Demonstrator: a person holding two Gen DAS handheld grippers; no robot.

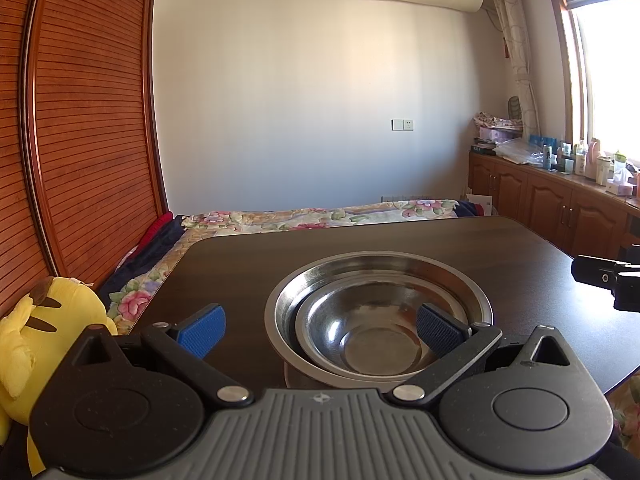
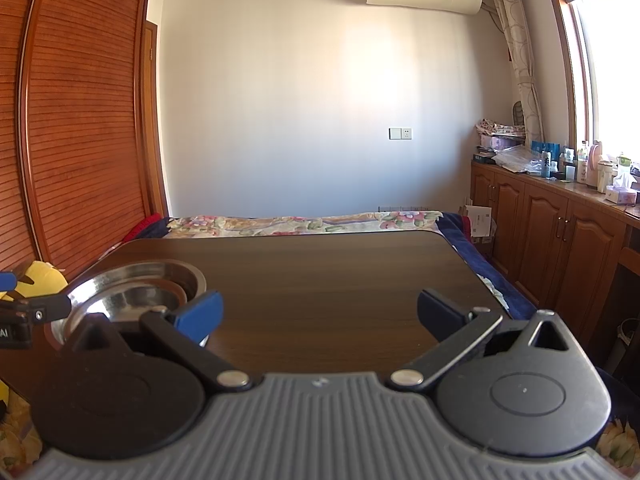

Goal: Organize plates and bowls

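Two steel bowls are nested on the dark wooden table point(image 1: 240, 264): a smaller bowl point(image 1: 372, 344) sits tilted inside a larger bowl point(image 1: 360, 272). My left gripper point(image 1: 320, 330) is open, just in front of the stack; its right fingertip overlaps the small bowl's rim on the near right, its left pad hangs over bare table. In the right wrist view the nested bowls point(image 2: 132, 292) lie at the table's left, partly behind the left fingertip. My right gripper point(image 2: 318, 312) is open over bare table point(image 2: 320, 272) with nothing between its fingers.
A yellow plush toy point(image 1: 36, 340) sits at the table's left edge. A bed with a floral cover point(image 1: 312, 216) lies beyond the table's far edge. Wooden cabinets point(image 2: 560, 240) with bottles on top run along the right. A louvred wardrobe point(image 1: 80, 120) stands at left.
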